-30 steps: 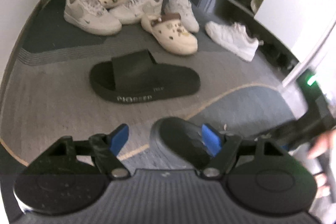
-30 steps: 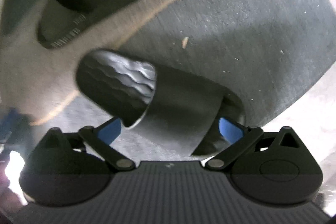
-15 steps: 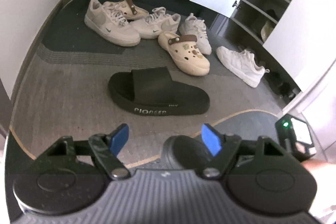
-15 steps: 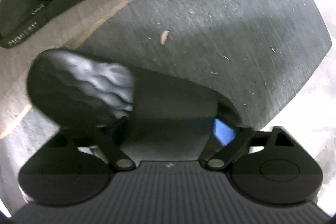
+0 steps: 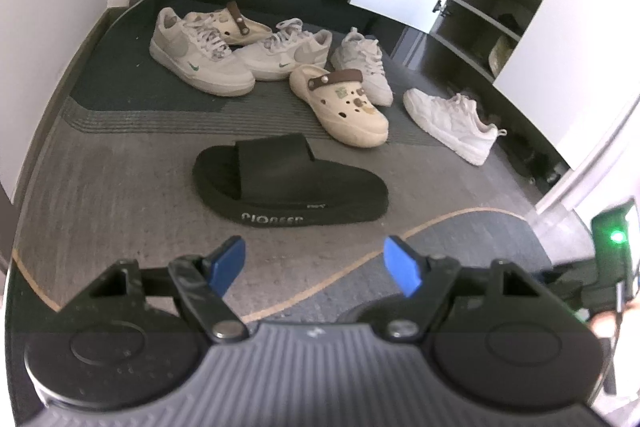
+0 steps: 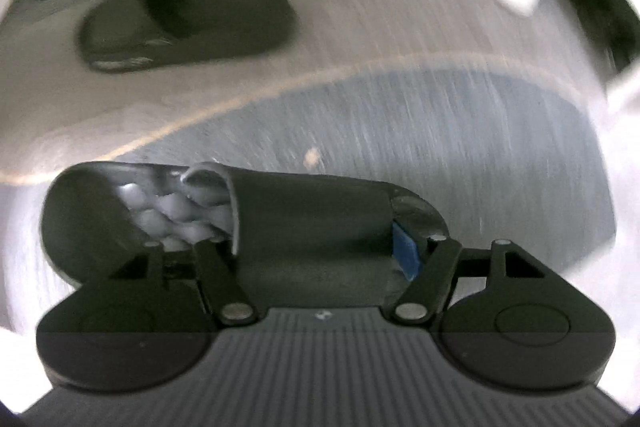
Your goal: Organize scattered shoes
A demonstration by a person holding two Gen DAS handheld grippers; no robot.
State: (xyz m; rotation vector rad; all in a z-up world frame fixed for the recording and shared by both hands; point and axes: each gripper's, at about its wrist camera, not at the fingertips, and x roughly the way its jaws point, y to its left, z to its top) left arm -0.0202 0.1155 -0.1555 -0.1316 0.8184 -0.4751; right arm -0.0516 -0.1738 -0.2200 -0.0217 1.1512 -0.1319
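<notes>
The right tongs [image 6: 320, 251] have just been closing and now clench the wide strap of a black slide sandal [image 6: 304, 223]; one blue pad [image 6: 405, 254] presses the strap's right edge, while the opposite finger is buried inside the shoe's opening, over the bumpy footbed. The sandal lies crosswise in front of the right wrist camera, its open end at nine o'clock, over the dark part of the carpet [image 6: 460, 131]; whether it touches the carpet I cannot tell, as this view is blurred.

Its mate, a second black slide sandal [image 5: 292, 183] with white lettering on the sole's side, lies flat on the grey carpet [image 5: 120, 187] at twelve o'clock from the left tongs [image 5: 314, 263]. Those tongs are released, their blue pads [image 5: 228, 261] spread apart with only carpet between them.

Beyond the second sandal, at twelve to one o'clock, lies a cream clog [image 5: 340, 107] with a brown strap. At eleven o'clock a pair of off-white sneakers [image 5: 200, 61] lie close together, with another cream clog [image 5: 236, 25] behind them. A white sneaker [image 5: 364, 67] lies just beside the near clog, and one more white sneaker [image 5: 452, 125] lies at two o'clock, near the foot of an open shoe cabinet [image 5: 488, 11] with white doors and several shelves. At the left wrist view's right edge, the green light of the right device [image 5: 612, 247] glows beside part of a hand [image 5: 600, 323].
</notes>
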